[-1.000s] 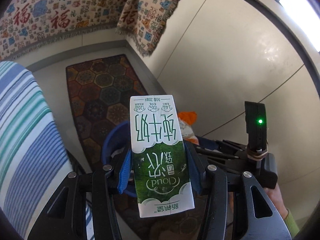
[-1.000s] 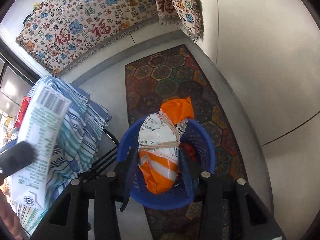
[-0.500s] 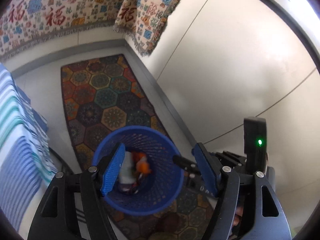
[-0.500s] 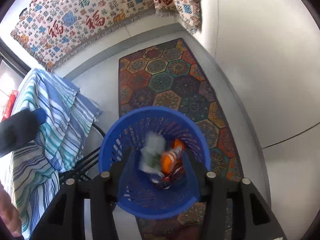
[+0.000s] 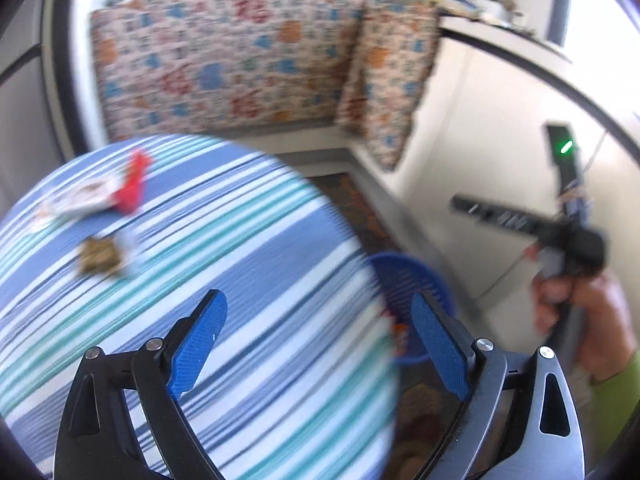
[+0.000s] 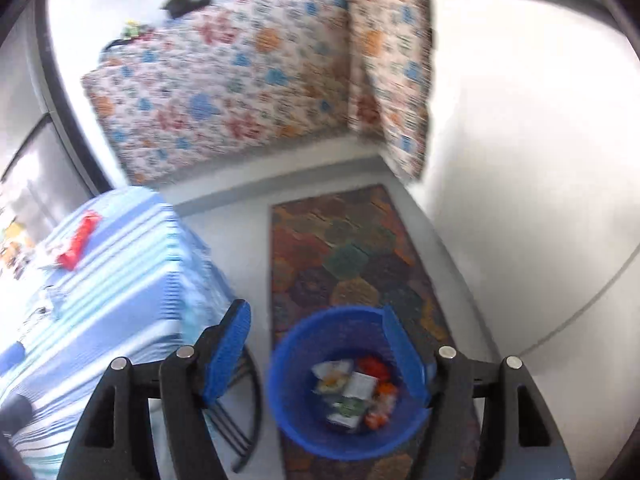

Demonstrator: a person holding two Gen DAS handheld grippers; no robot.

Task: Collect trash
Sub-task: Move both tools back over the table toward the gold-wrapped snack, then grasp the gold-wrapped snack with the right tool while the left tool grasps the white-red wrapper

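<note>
Both grippers have let go of their loads since the earlier frames: the green-and-white milk carton and the orange-and-white snack bag that they held are gone from between the jaws, and trash pieces now lie in the round blue plastic mesh basket (image 6: 348, 384) on the patterned hexagon rug (image 6: 344, 248).

The left view has swung away from the basket to the round bench with the blue, teal and white striped cloth (image 5: 224, 248). The jaws of the left gripper (image 5: 320, 344) have just been opening and stand wide apart with nothing between them. The jaws of the right gripper (image 6: 320, 352) have also just been opening, and they are empty above the basket.

What could go wrong, in my judgement: both pictures are blurred, so the hands seem to move fast. A fast reach to the bench could push the light wrappers off its edge or catch the cloth. The two grippers could also knock together, because the right gripper and the hand (image 5: 560, 300) that holds it are near in the left view.

Both grippers point downward at a slant, the left over the bench, the right over the basket.

Still to collect on the bench are a red-and-white wrapper (image 5: 104, 192) and a small brownish crumpled packet (image 5: 100, 256).
</note>
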